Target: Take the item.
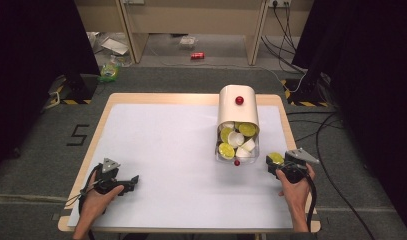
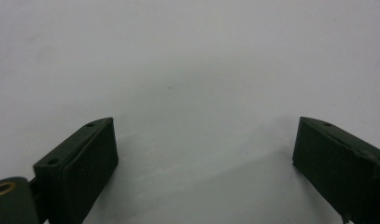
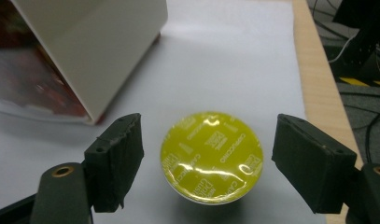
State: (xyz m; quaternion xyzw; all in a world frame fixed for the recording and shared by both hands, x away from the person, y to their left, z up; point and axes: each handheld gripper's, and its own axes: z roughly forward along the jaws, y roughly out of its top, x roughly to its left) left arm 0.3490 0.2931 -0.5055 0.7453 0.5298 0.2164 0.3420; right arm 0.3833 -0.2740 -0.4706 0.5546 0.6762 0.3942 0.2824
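Capsule work is what the scene shows, and everything is carried by the desk (image 1: 156, 150), a pale sheet framed by a wooden rim. Toward the far right of that sheet a cream bin (image 1: 238, 112) is laid on its side, its open mouth turned toward the person's edge and packed with yellow and white capsules; a red knob (image 1: 239, 100) is seen on its upper wall. Just beside that mouth, near the right edge of the desk, the yellow capsule (image 3: 211, 156) is set foil-up on the sheet. It is round, so no long axis has to be matched. It is found directly between the pads of the right gripper (image 3: 208, 161), centred, with a clear gap at either side: those jaws are released and nothing is pressed. A squeeze from where they stand would be enough, in all likelihood, to take it again, while a straight withdrawal toward the near edge would leave it lying there. The left gripper (image 2: 204, 158) is held well apart at the near left corner, its jaws spread over bare sheet, nothing between them.
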